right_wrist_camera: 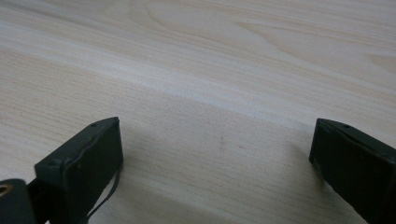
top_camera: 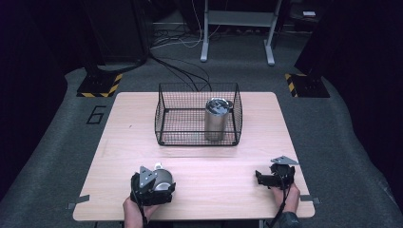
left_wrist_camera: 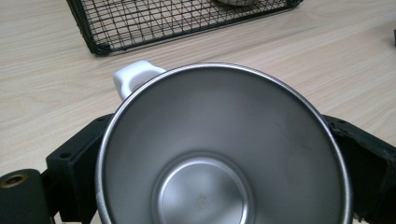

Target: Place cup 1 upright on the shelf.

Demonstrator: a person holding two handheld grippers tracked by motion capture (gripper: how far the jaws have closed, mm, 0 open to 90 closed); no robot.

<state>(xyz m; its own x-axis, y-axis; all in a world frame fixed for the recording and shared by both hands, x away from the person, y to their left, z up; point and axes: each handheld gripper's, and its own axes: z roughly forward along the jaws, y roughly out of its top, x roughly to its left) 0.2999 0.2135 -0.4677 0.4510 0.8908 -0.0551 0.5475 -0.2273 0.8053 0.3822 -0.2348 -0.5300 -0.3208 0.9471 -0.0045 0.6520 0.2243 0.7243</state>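
Note:
A steel mug (left_wrist_camera: 224,149) with a white handle (left_wrist_camera: 133,77) sits between the jaws of my left gripper (top_camera: 159,183), which is shut on it near the table's front left; the mug (top_camera: 164,178) looks empty inside. A tall steel canister (top_camera: 216,118) stands upright inside the black wire basket (top_camera: 164,116) at the middle back of the wooden table (top_camera: 214,164). My right gripper (top_camera: 271,179) rests at the front right, jaws wide apart, nothing between them, in the right gripper view (right_wrist_camera: 217,154) just bare wood.
The basket's near corner (left_wrist_camera: 100,46) lies just ahead of the mug. Beyond the table are grey carpet, cables, a white frame stand (top_camera: 237,28) and two black bases with yellow-black stripes (top_camera: 100,85).

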